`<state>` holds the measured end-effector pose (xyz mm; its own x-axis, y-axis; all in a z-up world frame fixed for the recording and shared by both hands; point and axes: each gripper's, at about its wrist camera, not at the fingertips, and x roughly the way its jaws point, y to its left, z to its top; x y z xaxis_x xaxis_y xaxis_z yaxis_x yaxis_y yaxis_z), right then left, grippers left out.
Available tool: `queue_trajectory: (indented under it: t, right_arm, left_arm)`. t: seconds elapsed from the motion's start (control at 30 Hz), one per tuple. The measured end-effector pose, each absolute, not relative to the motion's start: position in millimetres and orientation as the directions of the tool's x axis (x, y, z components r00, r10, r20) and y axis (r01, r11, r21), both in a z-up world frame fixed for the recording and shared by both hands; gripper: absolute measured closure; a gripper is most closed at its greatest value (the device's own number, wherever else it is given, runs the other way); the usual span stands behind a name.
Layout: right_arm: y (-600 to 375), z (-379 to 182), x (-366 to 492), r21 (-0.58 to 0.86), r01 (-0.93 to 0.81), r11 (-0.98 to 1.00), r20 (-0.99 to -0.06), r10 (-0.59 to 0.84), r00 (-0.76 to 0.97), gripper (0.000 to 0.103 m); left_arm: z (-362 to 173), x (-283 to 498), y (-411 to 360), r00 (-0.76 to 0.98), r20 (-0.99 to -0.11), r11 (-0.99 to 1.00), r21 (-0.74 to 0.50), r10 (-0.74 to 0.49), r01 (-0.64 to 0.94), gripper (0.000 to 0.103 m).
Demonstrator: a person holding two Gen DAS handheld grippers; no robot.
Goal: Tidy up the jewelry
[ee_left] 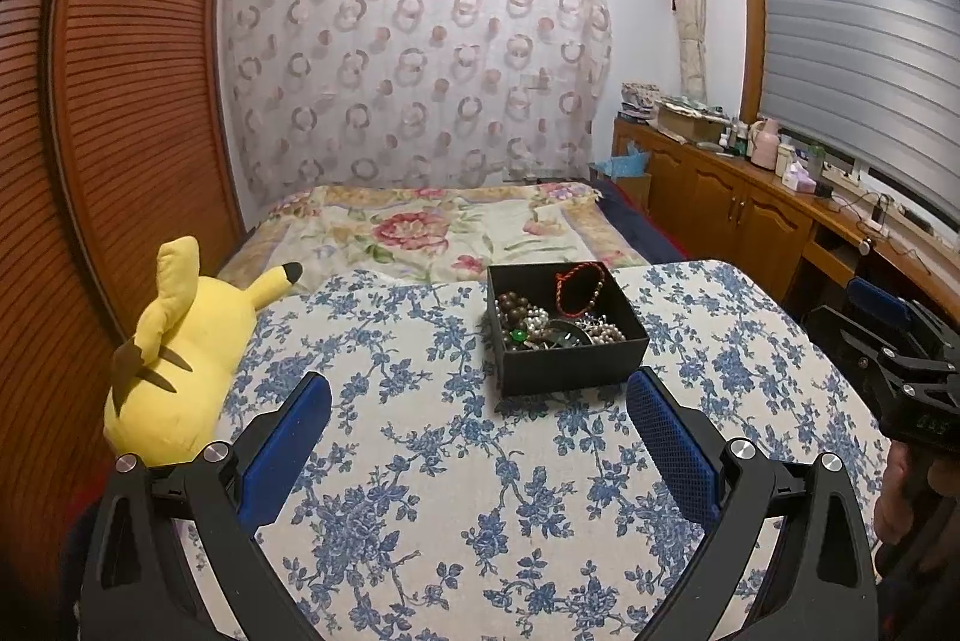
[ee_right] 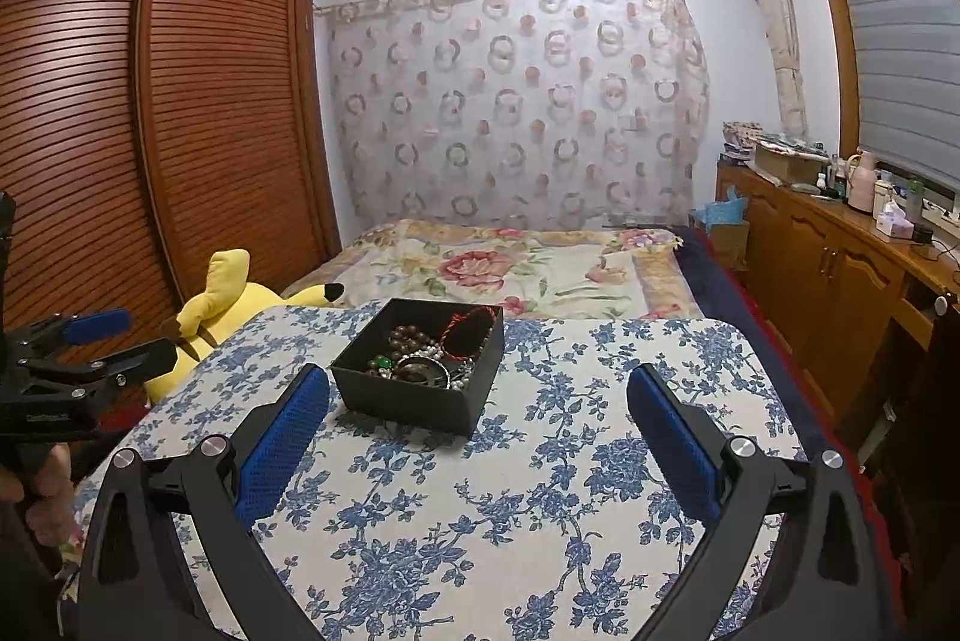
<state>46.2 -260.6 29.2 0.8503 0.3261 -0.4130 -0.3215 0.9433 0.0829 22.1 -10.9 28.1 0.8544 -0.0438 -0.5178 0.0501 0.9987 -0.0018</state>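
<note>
A black open box [ee_left: 573, 362] sits on the blue-flowered table [ee_left: 420, 461]. It holds a heap of jewelry [ee_left: 555, 323]: brown beads, pale pearls, green stones and a red cord bracelet [ee_left: 579, 284]. My left gripper [ee_left: 480, 389] is open and empty, hovering just short of the box. In the right wrist view the same box [ee_right: 414, 395] with its jewelry [ee_right: 426, 350] lies ahead and left of centre. My right gripper [ee_right: 480, 383] is open and empty, the box's near corner between its fingertips. Each gripper shows at the edge of the other's view.
A yellow plush toy [ee_left: 180, 359] lies at the table's left edge, beside a louvered wardrobe [ee_left: 120, 131]. A bed with a floral blanket [ee_left: 432, 227] is behind the table. A wooden sideboard [ee_left: 750, 203] with bottles runs along the right wall.
</note>
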Motion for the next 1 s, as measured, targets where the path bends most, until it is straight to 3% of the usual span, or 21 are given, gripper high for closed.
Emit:
queue_trajectory:
  t: [1.0]
  right_arm:
    - [-261.5,27.4,46.7,0.085,-0.316,0.945,-0.413,0.322,0.852,0.003]
  left_arm:
    - [29.7,19.0,-16.9,0.857,-0.513,0.999,-0.003,-0.046,0.052,0.008]
